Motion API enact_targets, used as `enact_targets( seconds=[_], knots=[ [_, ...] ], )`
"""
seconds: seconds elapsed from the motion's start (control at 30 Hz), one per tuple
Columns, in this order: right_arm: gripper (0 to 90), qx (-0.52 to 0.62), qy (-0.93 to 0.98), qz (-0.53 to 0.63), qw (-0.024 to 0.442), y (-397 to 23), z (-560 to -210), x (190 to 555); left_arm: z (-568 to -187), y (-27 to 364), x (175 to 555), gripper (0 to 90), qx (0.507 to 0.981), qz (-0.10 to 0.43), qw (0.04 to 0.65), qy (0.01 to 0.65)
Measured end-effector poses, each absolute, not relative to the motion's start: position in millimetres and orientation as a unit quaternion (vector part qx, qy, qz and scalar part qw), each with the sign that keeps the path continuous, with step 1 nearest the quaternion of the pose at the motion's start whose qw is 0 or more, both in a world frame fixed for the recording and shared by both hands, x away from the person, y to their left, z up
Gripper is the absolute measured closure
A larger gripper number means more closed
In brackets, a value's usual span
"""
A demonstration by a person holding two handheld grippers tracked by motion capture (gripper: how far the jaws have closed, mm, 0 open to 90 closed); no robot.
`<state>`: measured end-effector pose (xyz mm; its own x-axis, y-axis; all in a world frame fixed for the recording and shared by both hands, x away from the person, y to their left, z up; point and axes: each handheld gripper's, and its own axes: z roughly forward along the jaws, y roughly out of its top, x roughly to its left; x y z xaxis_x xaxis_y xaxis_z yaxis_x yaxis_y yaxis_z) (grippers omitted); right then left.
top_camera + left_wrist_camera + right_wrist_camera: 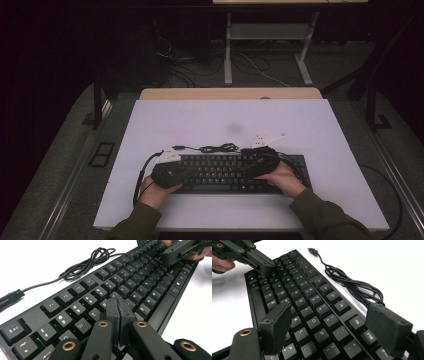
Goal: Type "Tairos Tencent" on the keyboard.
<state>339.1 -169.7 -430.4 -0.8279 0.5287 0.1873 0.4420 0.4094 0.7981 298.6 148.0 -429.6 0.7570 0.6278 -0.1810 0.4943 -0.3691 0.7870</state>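
Nearest the person, both hands rested at the front edge of the black keyboard (235, 172), which lay at about six o'clock on the white bench (320, 125). The left gripper (118, 315) had its fingers pressed together on nothing, tips poised over the letter keys at the left end. The right gripper (332, 325) held its fingers wide apart over the right-hand keys, gripping nothing. Beyond, at twelve o'clock, the coiled cable (215, 148) lay loose; key legends blurred from above.
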Motion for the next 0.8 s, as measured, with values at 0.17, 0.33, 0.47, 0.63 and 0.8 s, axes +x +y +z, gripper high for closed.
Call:
enact_targets(
  seconds=[0.17, 0.33, 0.47, 0.63, 0.8],
  knots=[
    [19.4, 0.294, 0.836, 0.460, 0.053, -174, -430, 337, -430, 145, 302, 88.9, 0.826, 0.074, 0.444, 0.338],
    [19.4, 0.298, 0.835, 0.459, 0.054, -176, -430, 335, -431, 143, 305, 88.9, 0.828, 0.071, 0.442, 0.336],
    [19.3, 0.300, 0.834, 0.459, 0.058, -178, -430, 334, -432, 141, 307, 88.9, 0.832, 0.069, 0.439, 0.332],
    [19.4, 0.304, 0.834, 0.458, 0.059, -182, -431, 333, -433, 138, 310, 88.8, 0.834, 0.068, 0.437, 0.329],
    [19.4, 0.308, 0.832, 0.457, 0.062, -185, -431, 332, -434, 136, 312, 88.9, 0.835, 0.069, 0.435, 0.329]
  ],
)
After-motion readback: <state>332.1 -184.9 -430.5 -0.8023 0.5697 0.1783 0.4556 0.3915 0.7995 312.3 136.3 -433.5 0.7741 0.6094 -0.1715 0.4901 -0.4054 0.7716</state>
